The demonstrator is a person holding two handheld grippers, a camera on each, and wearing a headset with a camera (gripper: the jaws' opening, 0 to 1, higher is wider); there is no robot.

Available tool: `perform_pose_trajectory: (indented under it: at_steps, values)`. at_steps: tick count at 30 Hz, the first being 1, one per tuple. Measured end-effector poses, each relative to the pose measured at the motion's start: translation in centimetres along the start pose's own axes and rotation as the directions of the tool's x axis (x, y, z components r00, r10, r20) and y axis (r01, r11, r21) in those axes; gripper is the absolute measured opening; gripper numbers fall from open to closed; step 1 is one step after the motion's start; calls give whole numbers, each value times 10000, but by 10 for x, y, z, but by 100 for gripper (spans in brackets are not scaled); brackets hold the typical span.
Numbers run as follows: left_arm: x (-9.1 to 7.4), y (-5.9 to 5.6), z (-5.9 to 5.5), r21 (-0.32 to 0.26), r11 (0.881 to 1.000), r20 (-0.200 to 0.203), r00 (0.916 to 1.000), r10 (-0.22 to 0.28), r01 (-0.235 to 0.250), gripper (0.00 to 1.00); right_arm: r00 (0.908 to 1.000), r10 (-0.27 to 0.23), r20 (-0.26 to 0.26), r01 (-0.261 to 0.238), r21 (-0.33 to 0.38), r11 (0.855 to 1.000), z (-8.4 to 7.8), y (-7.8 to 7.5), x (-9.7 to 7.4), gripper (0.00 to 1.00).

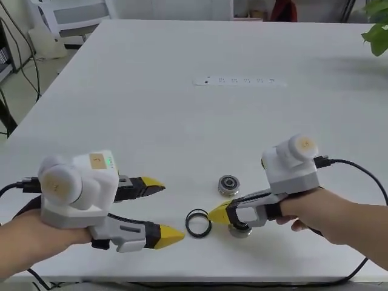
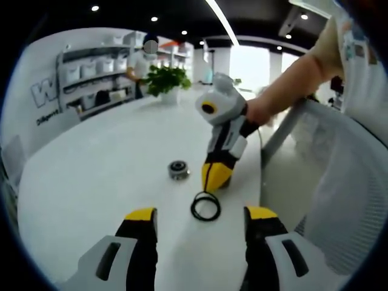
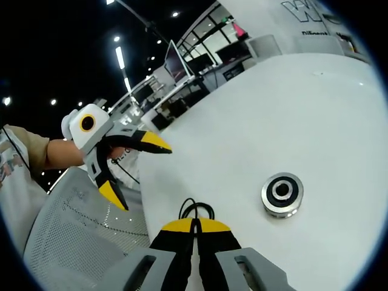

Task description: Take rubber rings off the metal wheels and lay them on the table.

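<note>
Rubber ring (image 1: 188, 224) lies flat on the white table (image 1: 182, 109), between the two grippers. Right gripper (image 1: 218, 213) has its jaws pressed together, yellow tips touching the ring's edge; whether they pinch it I cannot tell. Left gripper (image 1: 162, 207) has its jaws wide apart, holding nothing. One metal wheel (image 1: 228, 185) lies near the ring; a second wheel (image 1: 240, 230) sits under the right gripper.
</note>
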State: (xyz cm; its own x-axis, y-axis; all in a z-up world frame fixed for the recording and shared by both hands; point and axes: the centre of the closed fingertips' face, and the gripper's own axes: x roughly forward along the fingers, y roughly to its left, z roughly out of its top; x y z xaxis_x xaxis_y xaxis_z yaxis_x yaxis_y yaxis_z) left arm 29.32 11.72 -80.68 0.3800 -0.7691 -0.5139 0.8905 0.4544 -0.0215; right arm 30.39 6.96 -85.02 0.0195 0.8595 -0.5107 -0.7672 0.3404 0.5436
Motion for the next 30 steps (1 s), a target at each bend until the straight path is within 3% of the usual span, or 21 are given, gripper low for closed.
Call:
perform_pose_trajectory:
  at_steps: [20, 30]
  values:
    - [-1, -1, -4, -75, 10000, -89, 10000, -37, 36, 58, 9995, -327, -28, 326, -218, 9992, 1, -6, 0, 1]
    - [0, -5, 0, -63, 9999, -56, 9999, -108, 108, 58, 9989, -348, 315, 356, -251, 9991, 9, -4, -9, 7]
